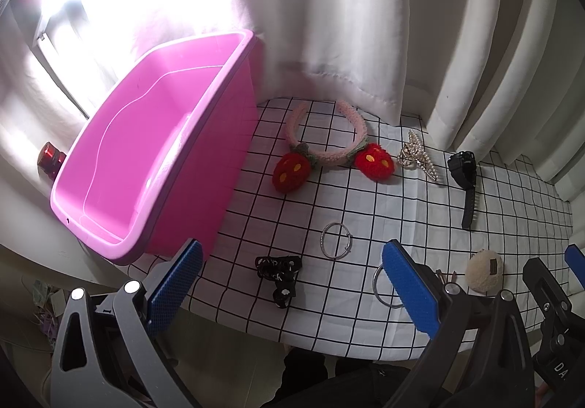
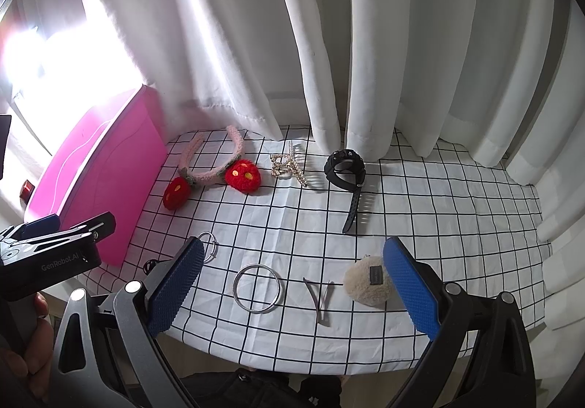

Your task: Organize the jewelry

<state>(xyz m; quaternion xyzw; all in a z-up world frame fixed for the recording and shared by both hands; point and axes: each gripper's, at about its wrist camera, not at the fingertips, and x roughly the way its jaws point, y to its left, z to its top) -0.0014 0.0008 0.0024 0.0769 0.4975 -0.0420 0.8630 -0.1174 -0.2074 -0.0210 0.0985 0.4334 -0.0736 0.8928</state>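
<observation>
Both grippers hover apart and empty over the table. Right gripper (image 2: pixel 292 283) frames the silver bangle (image 2: pixel 257 288), lying flat just ahead. Left gripper (image 1: pixel 292 283) sits nearer the pink bin (image 1: pixel 153 166).

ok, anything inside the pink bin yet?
The pink bin looks empty: bare floor and walls in the left wrist view. The strip behind its near rim is hidden, and glare washes out the far corner.

Strong daylight is admitted through the curtain (image 1: pixel 329 24) at upper left, where the picture is overexposed. Short soft shadows are cast rightward. Edges are bent and darkened by fisheye distortion.
</observation>
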